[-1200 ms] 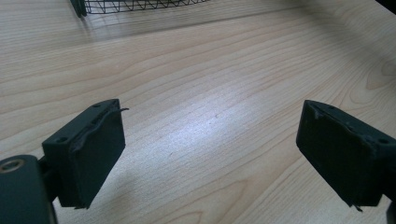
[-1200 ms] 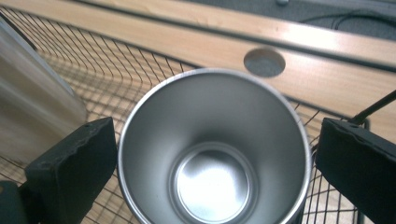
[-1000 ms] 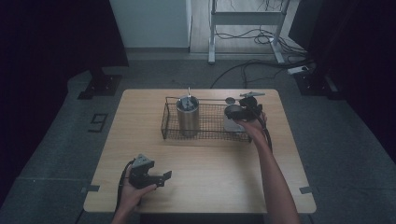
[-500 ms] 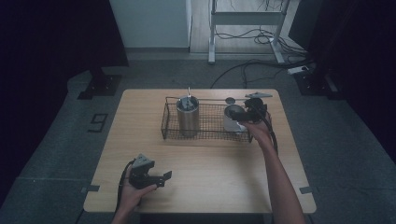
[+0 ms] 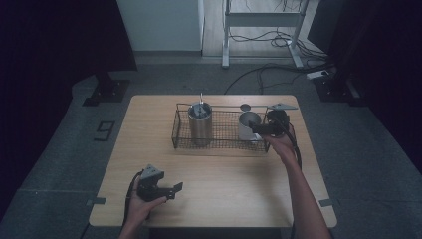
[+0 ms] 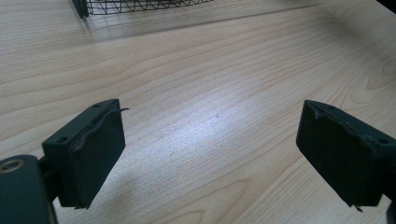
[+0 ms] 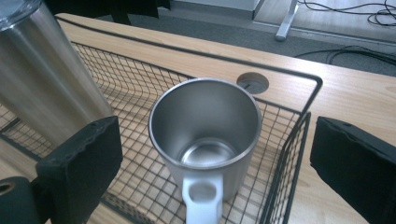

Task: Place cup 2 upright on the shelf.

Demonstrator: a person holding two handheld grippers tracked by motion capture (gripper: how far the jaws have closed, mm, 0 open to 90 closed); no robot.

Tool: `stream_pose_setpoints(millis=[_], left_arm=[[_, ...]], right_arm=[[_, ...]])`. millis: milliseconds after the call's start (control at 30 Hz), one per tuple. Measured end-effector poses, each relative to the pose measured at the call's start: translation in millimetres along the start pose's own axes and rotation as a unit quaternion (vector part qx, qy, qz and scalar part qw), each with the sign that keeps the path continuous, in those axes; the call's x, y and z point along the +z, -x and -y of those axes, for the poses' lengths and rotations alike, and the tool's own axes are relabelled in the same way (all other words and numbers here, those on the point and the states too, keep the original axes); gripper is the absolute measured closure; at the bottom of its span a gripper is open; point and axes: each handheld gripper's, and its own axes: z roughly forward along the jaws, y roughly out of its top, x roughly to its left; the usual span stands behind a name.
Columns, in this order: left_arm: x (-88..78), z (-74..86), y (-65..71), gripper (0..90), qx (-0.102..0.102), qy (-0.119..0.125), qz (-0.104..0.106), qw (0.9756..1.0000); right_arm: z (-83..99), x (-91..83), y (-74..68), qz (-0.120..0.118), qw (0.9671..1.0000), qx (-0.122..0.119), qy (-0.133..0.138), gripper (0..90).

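A black wire basket [image 5: 224, 142] stands at the back of the wooden table [image 5: 224, 199]. In its left end a tall steel tumbler [image 5: 200, 125] stands upright. In its right end stands an empty steel mug [image 7: 205, 135], upright, its white handle [image 7: 201, 200] facing my right gripper [image 7: 217, 154]. That gripper is open, with one jaw on each side of the mug and neither touching it. In the high view my right gripper [image 5: 256, 129] sits at the basket's right end. Low over the front left of the table, my left gripper [image 5: 173, 190] is open and holds nothing.
A round cable hole [image 7: 252, 83] lies in the tabletop just behind the basket. The left gripper view has bare wood between the jaws and the basket's edge [image 6: 140, 5] at the top. Cables trail from both grippers.
My right gripper has shifted slightly at the basket's right end, and the mug now stands lower in the basket. The left gripper has not moved.
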Motion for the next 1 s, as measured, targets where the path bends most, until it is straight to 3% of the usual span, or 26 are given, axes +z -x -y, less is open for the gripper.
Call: stream_pose_setpoints(millis=[467,1000], left_arm=[[1.7,0.7,-0.7,8.2,0.002,-0.004,-0.001,1.0000],[5.4,2.2,0.8,8.2,0.004,-0.010,-0.003,0.9999]], right_arm=[[27.7,-32.6,5.1,-0.009,0.9998,-0.004,0.019,5.9],[92.5,-80.8,0.8,-0.015,0.9994,0.000,0.033,8.1]])
